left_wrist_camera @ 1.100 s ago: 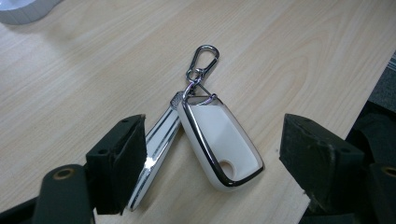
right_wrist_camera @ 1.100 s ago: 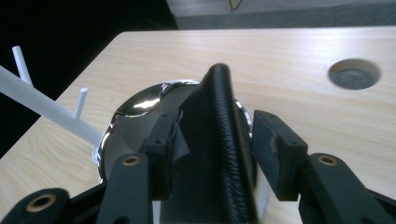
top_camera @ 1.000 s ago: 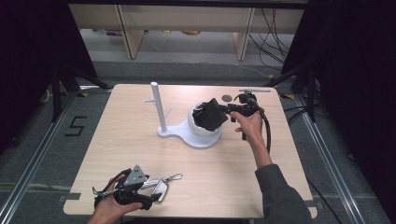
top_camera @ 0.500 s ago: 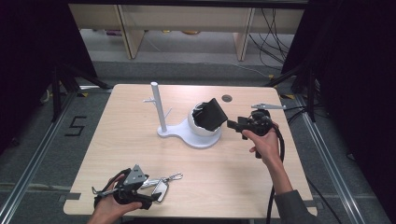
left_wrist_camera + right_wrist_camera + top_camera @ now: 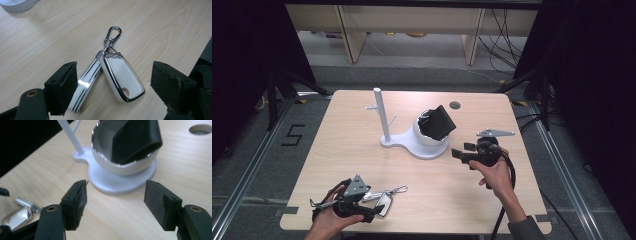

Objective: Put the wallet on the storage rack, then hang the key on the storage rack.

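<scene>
Stand (image 5: 417,145) with upright post (image 5: 380,114) and bowl (image 5: 428,135) occupies tabletop (image 5: 342,130) centre; black wallet (image 5: 439,122) sticks up out of the bowl, blocking approach from above. Bare wood left of the post and along the far edge. Right gripper (image 5: 458,151), jaws just opening with nothing between, sits just right of the base; open strip behind it. Key fob (image 5: 384,202) and strap (image 5: 86,82) lie between the left gripper (image 5: 374,210) jaws, near the front edge.
</scene>
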Demonstrator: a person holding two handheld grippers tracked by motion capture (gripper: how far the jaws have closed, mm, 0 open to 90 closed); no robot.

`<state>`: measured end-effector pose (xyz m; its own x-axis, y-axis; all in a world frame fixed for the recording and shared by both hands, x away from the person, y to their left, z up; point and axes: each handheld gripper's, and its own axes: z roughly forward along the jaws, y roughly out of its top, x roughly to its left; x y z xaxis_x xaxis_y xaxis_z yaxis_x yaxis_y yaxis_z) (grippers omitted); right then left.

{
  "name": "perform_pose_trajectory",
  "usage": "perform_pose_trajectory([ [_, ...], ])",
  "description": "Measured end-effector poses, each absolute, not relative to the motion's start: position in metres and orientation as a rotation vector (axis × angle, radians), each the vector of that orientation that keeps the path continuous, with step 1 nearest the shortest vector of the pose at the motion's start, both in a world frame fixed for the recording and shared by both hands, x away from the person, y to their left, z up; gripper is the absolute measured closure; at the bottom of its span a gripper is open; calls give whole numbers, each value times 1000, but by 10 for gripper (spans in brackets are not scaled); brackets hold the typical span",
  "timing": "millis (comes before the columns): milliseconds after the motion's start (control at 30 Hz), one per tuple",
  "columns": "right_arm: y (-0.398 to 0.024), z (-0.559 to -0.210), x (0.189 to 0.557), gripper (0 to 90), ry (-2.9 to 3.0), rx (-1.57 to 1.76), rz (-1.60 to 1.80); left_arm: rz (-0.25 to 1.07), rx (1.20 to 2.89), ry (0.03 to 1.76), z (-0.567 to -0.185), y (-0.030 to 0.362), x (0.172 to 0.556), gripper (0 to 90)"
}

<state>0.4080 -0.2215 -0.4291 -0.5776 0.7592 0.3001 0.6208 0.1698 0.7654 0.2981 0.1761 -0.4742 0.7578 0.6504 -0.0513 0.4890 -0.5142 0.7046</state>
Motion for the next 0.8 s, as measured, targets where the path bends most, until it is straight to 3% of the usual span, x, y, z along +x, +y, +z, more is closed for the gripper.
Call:
perform_pose_trajectory([
  [433, -208, -467, 370, 258, 2406, 1348, 1300, 287, 2209, 884, -474, 181, 301, 176],
  [800, -207, -486, 346, 256, 2497, 1340, 1219, 281, 2229, 869, -474, 179, 304, 190],
])
